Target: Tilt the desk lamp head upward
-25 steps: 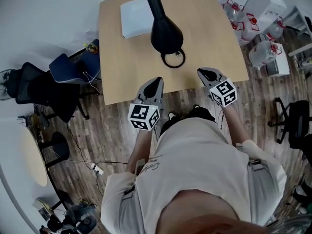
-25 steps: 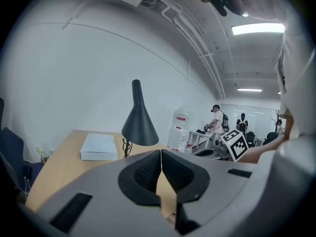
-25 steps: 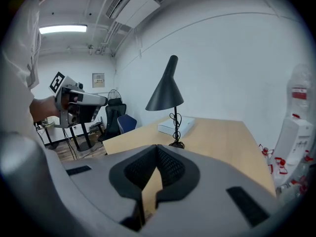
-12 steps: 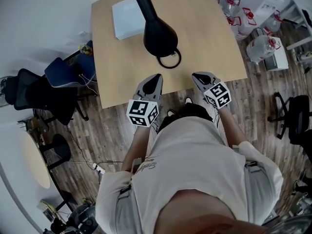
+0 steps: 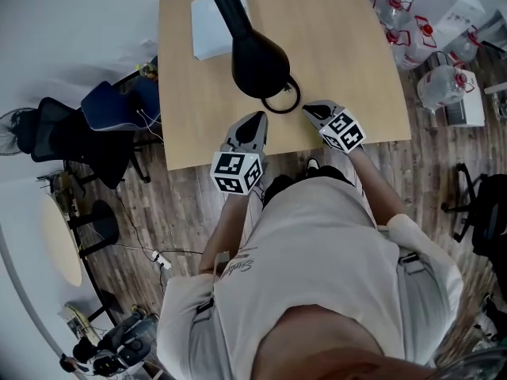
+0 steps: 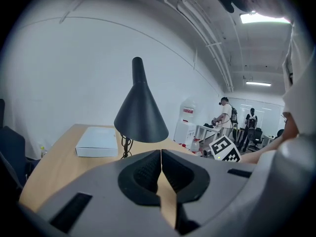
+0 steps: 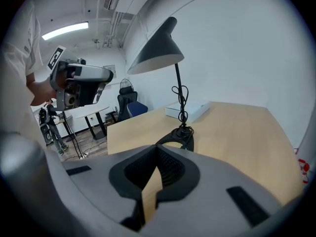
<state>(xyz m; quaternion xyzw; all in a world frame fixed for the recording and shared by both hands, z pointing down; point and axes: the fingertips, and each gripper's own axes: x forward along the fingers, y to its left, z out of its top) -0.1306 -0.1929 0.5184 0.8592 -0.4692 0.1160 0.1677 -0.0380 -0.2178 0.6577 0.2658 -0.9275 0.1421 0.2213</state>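
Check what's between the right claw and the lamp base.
Nothing but bare desk. The right gripper view and head view both show the shut right claw close to the lamp base.

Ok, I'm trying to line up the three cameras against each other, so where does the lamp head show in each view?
Head view: the lamp head is at upper centre, a black cone seen from above.
Left gripper view: the lamp head is left of centre, a dark cone opening downward.
Right gripper view: the lamp head is at upper centre, tilted, atop a thin stem.
Shared landmark: the white box, lying beyond the lamp head in all three.
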